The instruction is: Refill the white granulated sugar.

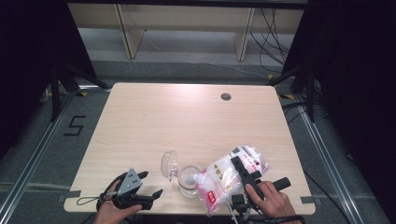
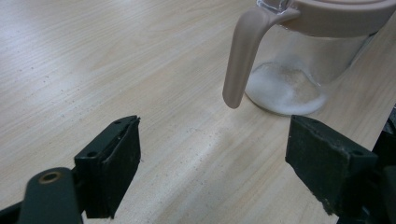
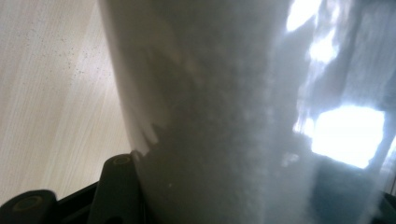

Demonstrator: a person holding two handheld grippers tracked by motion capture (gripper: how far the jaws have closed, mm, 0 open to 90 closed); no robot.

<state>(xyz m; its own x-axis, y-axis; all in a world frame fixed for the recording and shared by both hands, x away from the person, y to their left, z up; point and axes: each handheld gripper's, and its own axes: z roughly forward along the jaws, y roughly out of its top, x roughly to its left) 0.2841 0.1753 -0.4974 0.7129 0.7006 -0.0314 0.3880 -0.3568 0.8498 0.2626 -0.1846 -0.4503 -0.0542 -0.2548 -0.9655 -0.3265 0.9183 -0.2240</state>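
High view looks down on a pale wooden surface, where the person's right hand holds the right tool near the front edge. That tool pinches a clear plastic bag of white granules with red and pink print, its jaws closed on the bag's body. The bag lies tilted, its lower end toward the glass jar and touching or just over the jar's rim; which of the two I cannot tell. The jar stands upright near the front edge of the surface, between the two hands, with its clear hinged lid flipped open to the left. Left gripper view shows the jar's pinkish collar, its curved pinkish handle hanging down the side, and a thin layer of white granules on the glass bottom. The left tool has its jaws spread wide with bare wood between them, and it sits short of the jar, apart from it. From above, the left hand rests at the front left corner with that tool pointing toward the jar. Right gripper view is close against the bag, its cloudy plastic packed with fine grains between the black jaws.
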